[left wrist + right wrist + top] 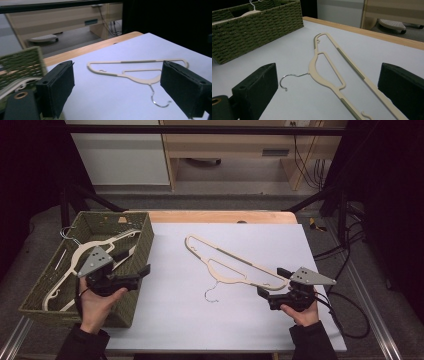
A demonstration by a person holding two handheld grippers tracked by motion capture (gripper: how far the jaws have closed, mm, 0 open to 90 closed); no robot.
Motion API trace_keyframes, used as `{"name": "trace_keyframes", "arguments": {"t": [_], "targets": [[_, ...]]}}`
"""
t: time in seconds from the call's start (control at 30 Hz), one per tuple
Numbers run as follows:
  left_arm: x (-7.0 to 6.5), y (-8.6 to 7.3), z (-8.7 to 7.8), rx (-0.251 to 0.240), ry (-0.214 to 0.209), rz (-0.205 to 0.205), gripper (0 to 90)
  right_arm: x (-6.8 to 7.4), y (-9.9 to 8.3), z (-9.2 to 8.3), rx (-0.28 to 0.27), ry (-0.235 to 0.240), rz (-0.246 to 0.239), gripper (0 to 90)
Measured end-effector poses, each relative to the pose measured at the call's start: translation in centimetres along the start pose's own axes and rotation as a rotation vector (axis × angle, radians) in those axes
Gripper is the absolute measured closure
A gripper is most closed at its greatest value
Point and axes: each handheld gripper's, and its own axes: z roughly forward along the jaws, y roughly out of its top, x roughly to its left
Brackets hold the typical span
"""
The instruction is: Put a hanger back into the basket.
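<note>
**Clearing the last hanger into the basket**

Moving hangers from the surface into the woven basket (141, 251) looks like the work in hand. One cream hanger (235, 265) lies flat near the middle of the surface, its metal hook (212, 295) pointing toward the near edge and its long bar running toward the right edge. More hangers (85, 260) already lie inside the basket, which sits at the left edge.

The left gripper (142, 272) hovers over the basket's right wall, fingers (58, 85) wide with nothing between them. The right gripper (270, 287) waits just beside the hanger's near-right end, fingers (257, 87) likewise wide and empty, the hanger's shoulder lying ahead of them.

To do the pickup well, I would bring the right gripper down over the thick neck below the hook, or over one arm, so the pads close across the flat plastic rather than the thin wire. The hanger is long and light, so a grasp far from its middle would likely let it swing; lifting it level and keeping the hook from catching the basket's weave matters most.
</note>
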Motion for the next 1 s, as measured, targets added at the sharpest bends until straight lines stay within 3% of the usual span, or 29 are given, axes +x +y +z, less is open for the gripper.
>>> {"name": "trace_keyframes", "arguments": {"t": [0.17,0.27,0.43,1.0], "targets": [[-2.0,-0.6,2.1,0.023,-0.046,0.007,11.2,-0.1,-0.1,0.0,0.000,-0.002,0.008,3.5],[-2.9,-1.0,3.4,0.051,-0.051,0.037,10.9,0.0,-0.1,0.0,0.000,0.000,0.007,3.5],[-4.5,-1.5,5.5,0.084,-0.096,0.034,10.3,-0.1,-0.1,0.0,0.001,-0.006,0.005,3.5],[-8.3,-3.7,12.4,0.188,-0.146,0.043,7.1,-0.4,-0.4,0.1,0.009,-0.006,0.008,2.9]]}}
